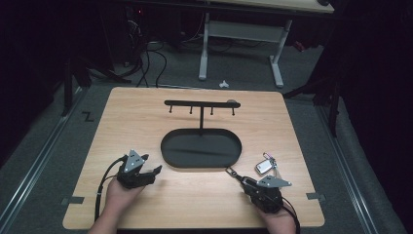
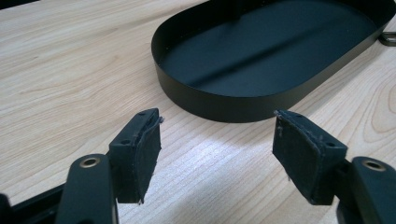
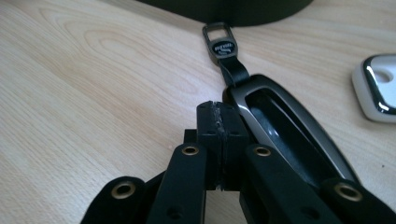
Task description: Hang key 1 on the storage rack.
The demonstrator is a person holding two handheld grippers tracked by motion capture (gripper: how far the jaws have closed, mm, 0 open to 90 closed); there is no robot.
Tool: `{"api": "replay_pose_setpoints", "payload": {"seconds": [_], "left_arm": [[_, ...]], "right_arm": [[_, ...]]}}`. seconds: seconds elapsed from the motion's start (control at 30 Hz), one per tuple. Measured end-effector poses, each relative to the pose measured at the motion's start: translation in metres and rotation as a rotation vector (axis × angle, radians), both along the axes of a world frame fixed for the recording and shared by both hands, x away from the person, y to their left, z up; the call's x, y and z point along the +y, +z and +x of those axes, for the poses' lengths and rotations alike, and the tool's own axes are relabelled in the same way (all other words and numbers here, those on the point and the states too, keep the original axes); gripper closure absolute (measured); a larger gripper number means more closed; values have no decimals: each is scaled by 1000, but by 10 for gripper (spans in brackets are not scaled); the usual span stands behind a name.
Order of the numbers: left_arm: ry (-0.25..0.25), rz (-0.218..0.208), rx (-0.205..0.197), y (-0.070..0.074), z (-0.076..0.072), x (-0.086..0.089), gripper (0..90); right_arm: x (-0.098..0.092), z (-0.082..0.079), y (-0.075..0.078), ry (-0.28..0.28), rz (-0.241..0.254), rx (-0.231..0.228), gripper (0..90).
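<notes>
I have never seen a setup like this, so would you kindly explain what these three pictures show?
A person sits at a wooden table, holding a two-jaw tool in each hand. The top picture looks down from above; the other two come from cameras riding on each tool.

The left gripper is open and empty, facing a black oval tray with a hook rack standing in it.

The right gripper has its jaws closed together; a dark key fob lies right beside them, though whether it is gripped is unclear. A white key fob lies nearby.
</notes>
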State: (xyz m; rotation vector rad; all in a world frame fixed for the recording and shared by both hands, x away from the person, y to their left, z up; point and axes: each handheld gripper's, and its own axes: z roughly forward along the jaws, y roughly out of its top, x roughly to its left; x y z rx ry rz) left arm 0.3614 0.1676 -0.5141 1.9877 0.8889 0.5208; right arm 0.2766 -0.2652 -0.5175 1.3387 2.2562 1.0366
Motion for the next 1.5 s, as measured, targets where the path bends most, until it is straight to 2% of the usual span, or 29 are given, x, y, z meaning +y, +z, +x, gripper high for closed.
{"api": "replay_pose_setpoints", "payload": {"seconds": [0.33,0.53,0.7,0.77,0.9,0.97,1.03,1.07,1.13,1.2,1.27,1.3,1.33,1.43,1.5], "left_arm": [[9,-10,1,1,-4,7,319],[5,-26,7,-1,-8,12,313],[-8,-17,15,0,-12,10,285],[25,-7,18,3,-14,8,264],[53,-52,33,12,-14,10,260],[51,-58,31,18,-17,10,241],[46,-6,44,21,-23,10,241],[41,-7,63,21,-26,11,241],[28,-34,84,19,-31,15,236],[26,-70,74,14,-35,18,235],[6,-85,78,12,-37,20,215],[-16,-56,56,15,-39,18,192],[-16,-56,56,15,-39,18,189],[-29,-40,13,17,-42,16,179],[-33,-18,-1,18,-42,14,163]], "right_arm": [[-13,5,12,-35,4,-55,835],[-21,11,16,-65,5,-54,762],[-26,16,19,-78,1,-50,675],[-27,18,21,-80,2,-51,654],[-29,21,25,-80,-2,-29,618],[-29,23,30,-80,-22,-13,583],[-28,25,32,-84,-37,-7,549],[-28,25,32,-84,-37,-7,549],[-27,28,33,-85,-48,7,516],[-25,31,34,-91,-61,15,495],[-21,34,34,-90,-82,30,474],[-17,38,35,-94,-124,38,455],[-15,39,36,-92,-140,45,447],[-12,43,37,-88,-164,65,415],[-9,47,38,-80,-181,86,394]]}}
